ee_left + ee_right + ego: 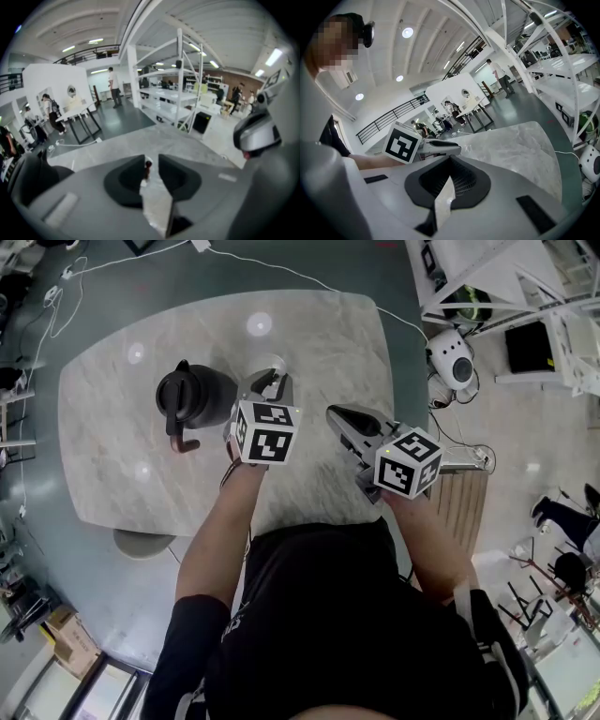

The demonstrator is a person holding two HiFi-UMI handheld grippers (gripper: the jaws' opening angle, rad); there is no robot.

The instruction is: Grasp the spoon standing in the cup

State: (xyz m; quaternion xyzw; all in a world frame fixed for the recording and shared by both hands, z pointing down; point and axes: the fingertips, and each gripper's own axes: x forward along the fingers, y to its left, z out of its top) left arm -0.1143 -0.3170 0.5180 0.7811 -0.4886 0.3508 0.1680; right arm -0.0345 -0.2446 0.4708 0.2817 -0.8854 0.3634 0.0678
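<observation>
On the marble table (112,456) a white cup (263,364) stands right of a black kettle. My left gripper (274,383) reaches over the cup from the near side and covers most of it. In the left gripper view the spoon (147,165) has a dark red tip and stands upright in the narrow gap of the left gripper (151,162). It sits close against the left jaw, and a slit of daylight shows on its right. My right gripper (339,415) hovers over the table to the right, its jaws together and empty, as the right gripper (450,159) view confirms.
The black kettle (192,399), with a brown-tipped handle, stands just left of the cup. The table's right edge runs beside my right gripper. On the floor are a white device (453,358), cables, a wooden stool (464,499) and a grey round seat (142,542).
</observation>
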